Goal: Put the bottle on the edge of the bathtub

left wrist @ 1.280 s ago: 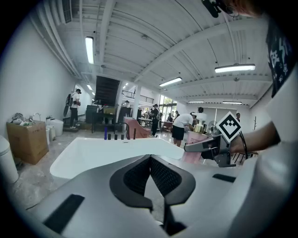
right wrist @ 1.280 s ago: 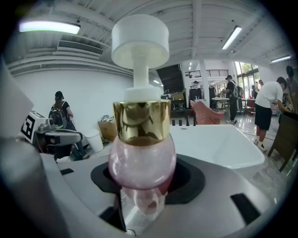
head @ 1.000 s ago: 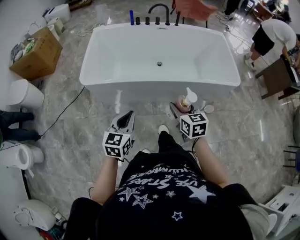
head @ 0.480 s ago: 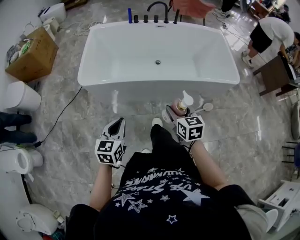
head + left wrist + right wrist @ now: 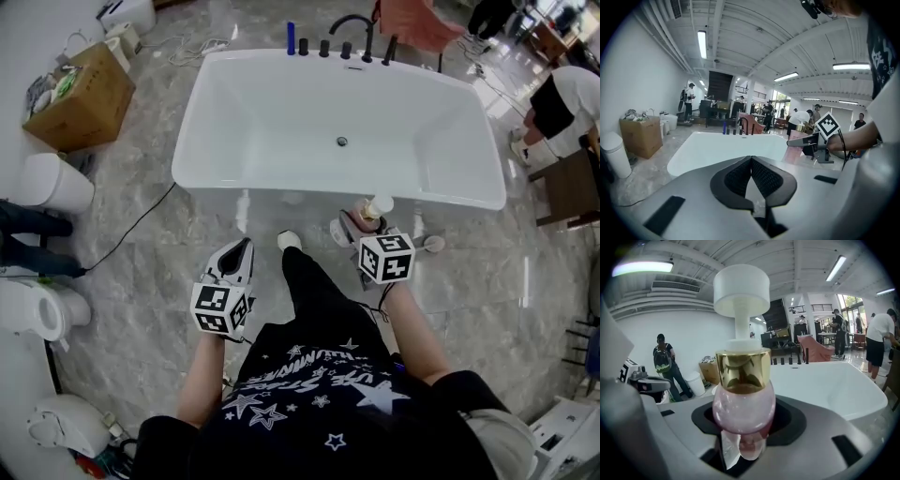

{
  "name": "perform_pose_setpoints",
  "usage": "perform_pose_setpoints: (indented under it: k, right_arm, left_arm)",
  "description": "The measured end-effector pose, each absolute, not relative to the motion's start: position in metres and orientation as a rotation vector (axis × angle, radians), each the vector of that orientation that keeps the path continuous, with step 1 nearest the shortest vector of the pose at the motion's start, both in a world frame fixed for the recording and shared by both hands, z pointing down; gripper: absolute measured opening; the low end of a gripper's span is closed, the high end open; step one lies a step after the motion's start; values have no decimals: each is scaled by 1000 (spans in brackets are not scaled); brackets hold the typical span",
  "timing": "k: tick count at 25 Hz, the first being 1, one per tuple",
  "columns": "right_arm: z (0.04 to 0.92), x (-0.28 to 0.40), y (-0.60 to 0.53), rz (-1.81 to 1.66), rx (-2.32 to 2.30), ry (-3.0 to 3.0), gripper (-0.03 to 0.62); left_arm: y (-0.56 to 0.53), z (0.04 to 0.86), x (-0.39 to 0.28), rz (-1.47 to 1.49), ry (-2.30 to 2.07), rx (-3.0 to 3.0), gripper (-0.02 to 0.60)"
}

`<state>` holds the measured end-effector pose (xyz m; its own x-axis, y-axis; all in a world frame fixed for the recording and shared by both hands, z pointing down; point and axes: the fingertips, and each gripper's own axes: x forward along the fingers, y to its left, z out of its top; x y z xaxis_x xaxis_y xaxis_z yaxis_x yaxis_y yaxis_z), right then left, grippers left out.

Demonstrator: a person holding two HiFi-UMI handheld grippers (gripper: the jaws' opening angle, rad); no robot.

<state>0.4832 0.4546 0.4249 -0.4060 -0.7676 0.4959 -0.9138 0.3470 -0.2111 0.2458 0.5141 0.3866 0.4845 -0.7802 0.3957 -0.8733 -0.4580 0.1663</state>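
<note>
A pink pump bottle (image 5: 743,404) with a gold collar and a white pump head stands upright between the jaws of my right gripper (image 5: 743,425), which is shut on its round body. From the head view the bottle (image 5: 376,207) and right gripper (image 5: 364,225) hang just in front of the near rim of the white bathtub (image 5: 281,193), right of its middle. My left gripper (image 5: 236,255) is lower left, over the floor, with its pads touching and nothing in them. In the left gripper view its jaws (image 5: 751,159) point at the tub (image 5: 717,145).
Black taps and a blue bottle (image 5: 291,37) line the tub's far rim. A cardboard box (image 5: 84,98) and white toilets (image 5: 52,183) stand at the left, with a black cable (image 5: 131,230) on the marble floor. A person (image 5: 562,103) bends by a table at right.
Both grippers have moved nearer to the tub with the person's step forward. The bottle is now close to the near rim. The grip on it is unchanged.
</note>
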Motion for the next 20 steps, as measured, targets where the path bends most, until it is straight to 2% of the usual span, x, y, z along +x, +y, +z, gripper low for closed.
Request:
perform_pose_setpoints:
  k: [6, 14, 20]
  right_arm:
    - [422, 445, 339, 676, 1464, -2349, 225]
    - [427, 414, 203, 649, 1323, -2384, 224]
    - [426, 371, 131, 629, 1224, -2434, 224]
  left_arm:
    - [414, 381, 209, 406, -1450, 2340, 17]
    - [269, 361, 205, 414, -1499, 2343, 17]
    - [204, 350, 175, 376, -1596, 2279, 17]
